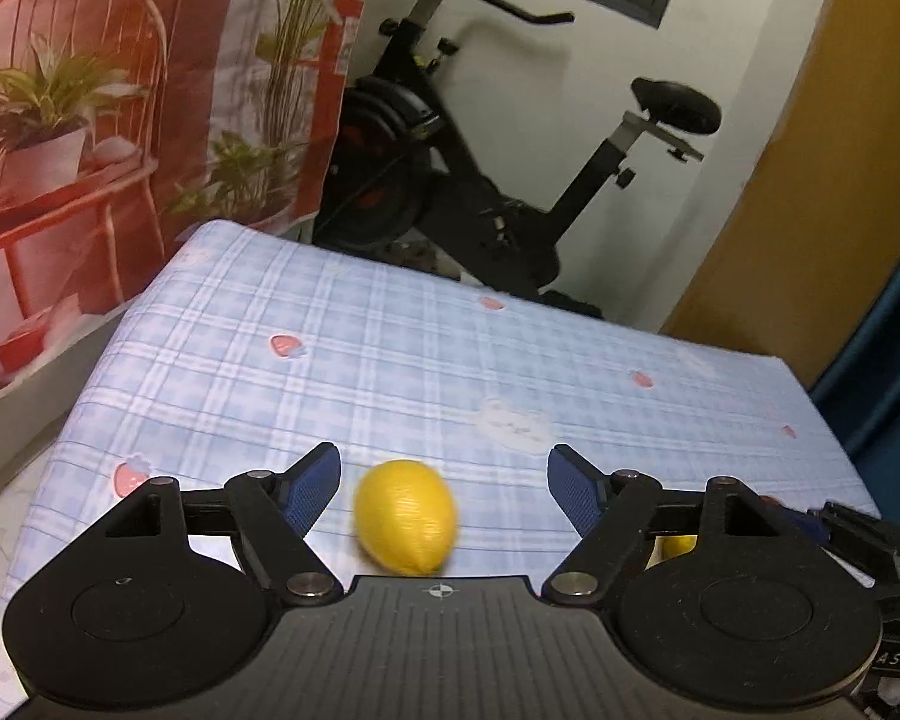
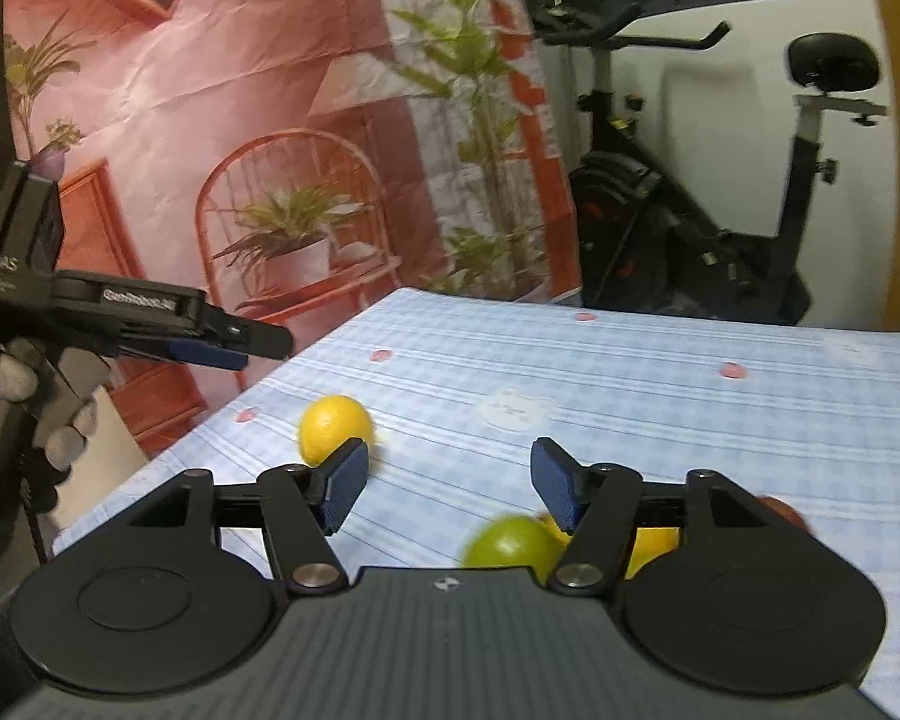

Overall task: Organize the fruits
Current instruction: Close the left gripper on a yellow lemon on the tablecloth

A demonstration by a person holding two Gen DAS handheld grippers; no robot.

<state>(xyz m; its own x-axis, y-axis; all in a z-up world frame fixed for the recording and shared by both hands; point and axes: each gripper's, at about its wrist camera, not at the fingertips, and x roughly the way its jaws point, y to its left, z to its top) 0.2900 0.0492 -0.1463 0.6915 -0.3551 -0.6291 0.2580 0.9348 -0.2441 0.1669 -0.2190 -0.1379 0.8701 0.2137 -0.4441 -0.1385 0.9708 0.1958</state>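
Yellow lemon (image 1: 406, 516) lying on the blue checked tablecloth (image 1: 390, 360), between the blue pads of the left gripper (image 1: 444, 483) but clear of both, near the cloth's near-left part. Jaws wide apart, nothing held. Seen from the right wrist, same lemon (image 2: 335, 427) resting close to the table's left edge, partly behind the left pad of the right gripper (image 2: 448, 483). Right jaws parted, nothing pressed between the pads; green fruit (image 2: 513, 543) low by the right finger, blurred, not gripped, with an orange-yellow fruit (image 2: 651, 543) just behind that finger and a reddish one (image 2: 780, 510) at the far right, mostly hidden. Left gripper (image 2: 258, 348) hanging beyond the left edge, side-on, carried by a gloved hand (image 2: 36, 408). Wide bare cloth ahead toward the far edge. Beyond, printed backdrop (image 1: 120, 120) on the left, black exercise bike (image 1: 510, 180) behind, brown panel (image 1: 810, 180) at right.
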